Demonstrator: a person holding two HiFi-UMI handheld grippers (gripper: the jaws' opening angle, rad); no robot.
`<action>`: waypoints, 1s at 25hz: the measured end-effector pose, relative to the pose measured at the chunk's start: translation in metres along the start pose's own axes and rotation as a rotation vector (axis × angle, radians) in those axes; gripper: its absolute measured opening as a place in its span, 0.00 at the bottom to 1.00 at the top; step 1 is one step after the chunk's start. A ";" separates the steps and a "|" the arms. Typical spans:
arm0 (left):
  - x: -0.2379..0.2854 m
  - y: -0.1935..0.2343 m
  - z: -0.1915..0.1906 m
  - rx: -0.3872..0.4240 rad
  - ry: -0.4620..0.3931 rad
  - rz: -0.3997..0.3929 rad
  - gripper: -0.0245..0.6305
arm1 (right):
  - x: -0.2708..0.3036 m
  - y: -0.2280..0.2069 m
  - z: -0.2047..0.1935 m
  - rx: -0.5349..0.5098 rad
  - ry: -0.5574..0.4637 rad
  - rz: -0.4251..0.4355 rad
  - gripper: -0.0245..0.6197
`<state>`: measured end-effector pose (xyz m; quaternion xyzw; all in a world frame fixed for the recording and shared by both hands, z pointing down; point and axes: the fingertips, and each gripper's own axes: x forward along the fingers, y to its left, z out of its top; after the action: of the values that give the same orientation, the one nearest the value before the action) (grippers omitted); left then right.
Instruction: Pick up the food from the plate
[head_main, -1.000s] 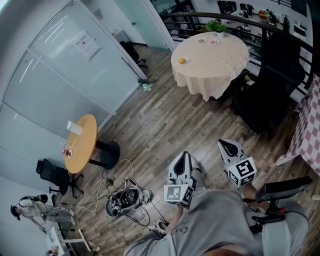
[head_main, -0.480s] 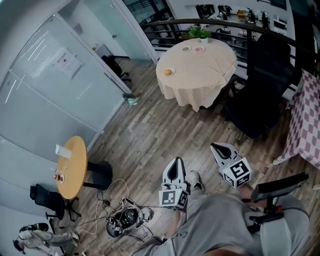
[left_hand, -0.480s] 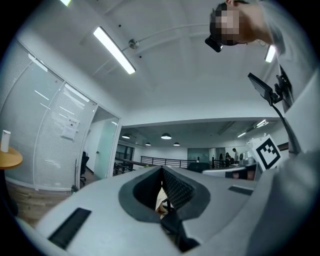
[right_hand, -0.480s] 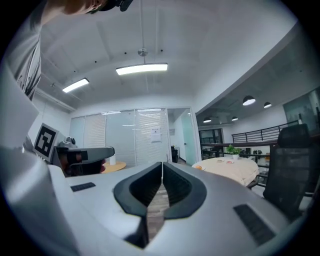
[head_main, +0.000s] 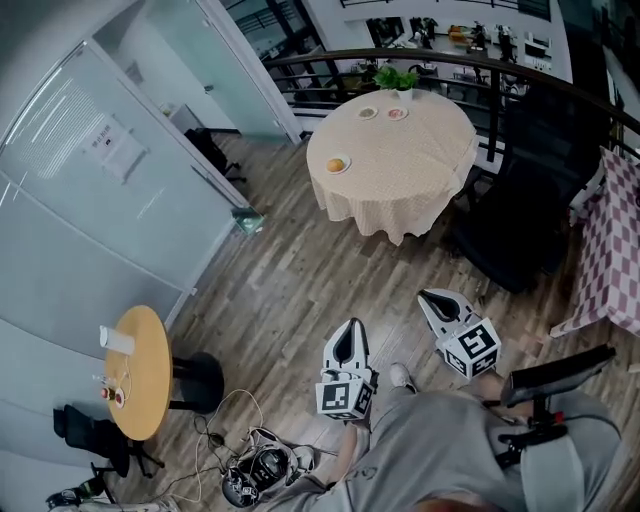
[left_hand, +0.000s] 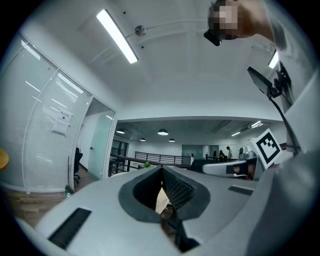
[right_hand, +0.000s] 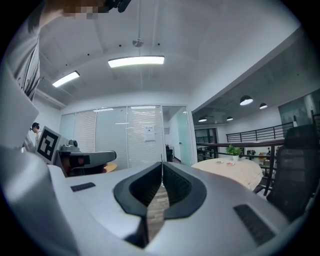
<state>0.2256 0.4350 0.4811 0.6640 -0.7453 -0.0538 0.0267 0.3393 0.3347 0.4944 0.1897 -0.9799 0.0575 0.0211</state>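
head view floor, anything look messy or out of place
Yes: a heap of cables and dark gear lies loose on the wood floor beside the small yellow table, a likely trip hazard. The clothed round table looks tidy.

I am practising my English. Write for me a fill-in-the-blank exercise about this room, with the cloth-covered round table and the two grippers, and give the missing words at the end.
1. The number of plates on the round table is ____.
2. The jaws of the left gripper and of the right gripper are both ____, with nothing between them.
3. The food at the table's left edge in the head view is ____ in colour.

Missing words: three; shut; orange.
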 end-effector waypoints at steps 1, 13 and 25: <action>0.005 0.010 -0.001 -0.001 0.006 -0.009 0.05 | 0.011 0.001 0.002 0.001 0.001 -0.006 0.07; 0.054 0.110 -0.005 -0.014 0.024 -0.075 0.05 | 0.121 0.013 -0.003 -0.005 0.034 -0.045 0.07; 0.077 0.146 -0.023 -0.036 0.021 -0.128 0.05 | 0.151 0.019 -0.022 -0.018 0.069 -0.083 0.07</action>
<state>0.0752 0.3739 0.5184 0.7103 -0.6999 -0.0617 0.0427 0.1925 0.2990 0.5237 0.2277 -0.9704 0.0542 0.0591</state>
